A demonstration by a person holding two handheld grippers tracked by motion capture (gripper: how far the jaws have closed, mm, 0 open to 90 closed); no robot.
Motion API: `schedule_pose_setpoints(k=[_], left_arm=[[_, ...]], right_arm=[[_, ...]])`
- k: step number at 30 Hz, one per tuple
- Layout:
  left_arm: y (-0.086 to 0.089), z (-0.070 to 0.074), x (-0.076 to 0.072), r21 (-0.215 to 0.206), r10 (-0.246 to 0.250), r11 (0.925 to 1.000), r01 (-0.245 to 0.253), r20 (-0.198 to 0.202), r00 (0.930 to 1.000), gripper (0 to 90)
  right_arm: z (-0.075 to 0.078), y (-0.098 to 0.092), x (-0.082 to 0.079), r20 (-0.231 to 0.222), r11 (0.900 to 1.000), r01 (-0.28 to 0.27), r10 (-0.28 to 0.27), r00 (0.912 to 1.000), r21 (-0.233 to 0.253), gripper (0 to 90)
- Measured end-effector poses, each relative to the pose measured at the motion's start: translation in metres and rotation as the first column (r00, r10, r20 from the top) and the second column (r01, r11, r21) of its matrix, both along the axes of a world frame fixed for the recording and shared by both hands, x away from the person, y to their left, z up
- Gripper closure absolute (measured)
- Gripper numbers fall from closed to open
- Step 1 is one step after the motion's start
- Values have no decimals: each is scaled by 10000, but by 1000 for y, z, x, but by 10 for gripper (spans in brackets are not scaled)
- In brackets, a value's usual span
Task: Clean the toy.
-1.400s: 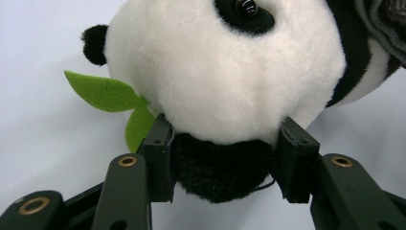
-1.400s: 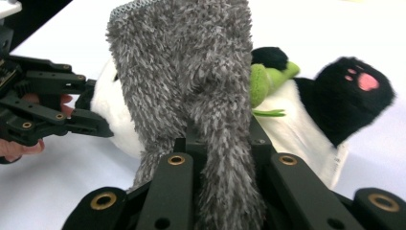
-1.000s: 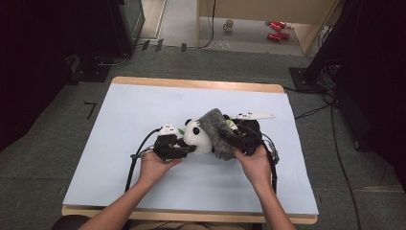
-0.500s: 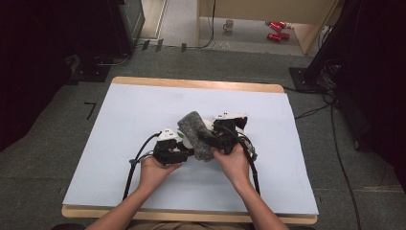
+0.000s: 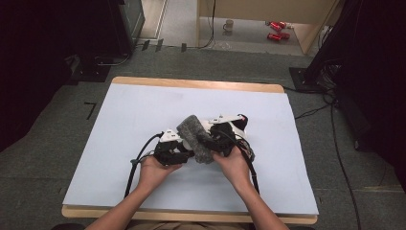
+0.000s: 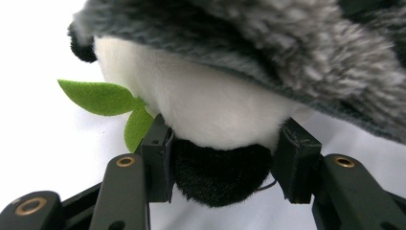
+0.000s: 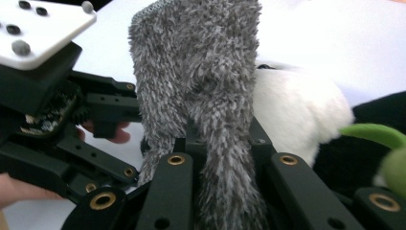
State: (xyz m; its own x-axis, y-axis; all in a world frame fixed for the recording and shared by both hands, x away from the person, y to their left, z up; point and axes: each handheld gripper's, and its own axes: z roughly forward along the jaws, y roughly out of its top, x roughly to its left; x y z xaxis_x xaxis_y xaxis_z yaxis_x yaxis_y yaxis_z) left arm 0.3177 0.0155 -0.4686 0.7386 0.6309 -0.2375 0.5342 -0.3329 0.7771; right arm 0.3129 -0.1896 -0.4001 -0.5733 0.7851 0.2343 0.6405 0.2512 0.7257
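Note:
A panda plush (image 5: 241, 120) lies mid-table under a grey fuzzy cloth (image 5: 194, 136). My left gripper (image 5: 184, 153) is at the cloth's left side. In the left gripper view it (image 6: 225, 163) is shut on a black furry part (image 6: 218, 177) of the panda, below its white body (image 6: 206, 110), with a green felt leaf (image 6: 100, 96) at the left and the cloth (image 6: 287, 43) draped above. My right gripper (image 5: 210, 141) is shut on the grey cloth. In the right gripper view, it (image 7: 218, 139) pinches a fold of the cloth (image 7: 201, 72), with the panda's white fur (image 7: 297, 110) behind.
The white tabletop (image 5: 143, 110) has a wooden rim, with bare surface on all sides of the hands. Black cables (image 5: 136, 165) trail from both grippers toward the front edge. A mug (image 5: 230, 24) and red cans (image 5: 275, 28) sit on the floor beyond the table.
The right gripper has drawn the grey cloth leftward over the panda's head, which showed a second ago. Both hands have shifted slightly left and closer together.

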Motion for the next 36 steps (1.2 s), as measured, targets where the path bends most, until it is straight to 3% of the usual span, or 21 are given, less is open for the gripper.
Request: schedule_pose_setpoints(k=[10, 17, 22, 36], left_arm=[[6, -2, 11, -170, -167, 9997, 167, -25, 9999, 493], [7, 0, 18, -189, -143, 9997, 141, -99, 9998, 493], [8, 2, 23, -233, -161, 9996, 158, -150, 9998, 493], [10, 5, 26, -265, -195, 9995, 188, -235, 9995, 497]], right_arm=[[6, -34, -4, -310, 9981, 618, -619, 9976, -43, 783], [12, -53, -11, -196, 9945, 1026, -1030, 9945, -218, 783], [16, -67, -14, 78, 9886, 1375, -1373, 9905, -607, 783], [29, -91, -14, 329, 9804, 1945, -1935, 9806, -321, 783]])
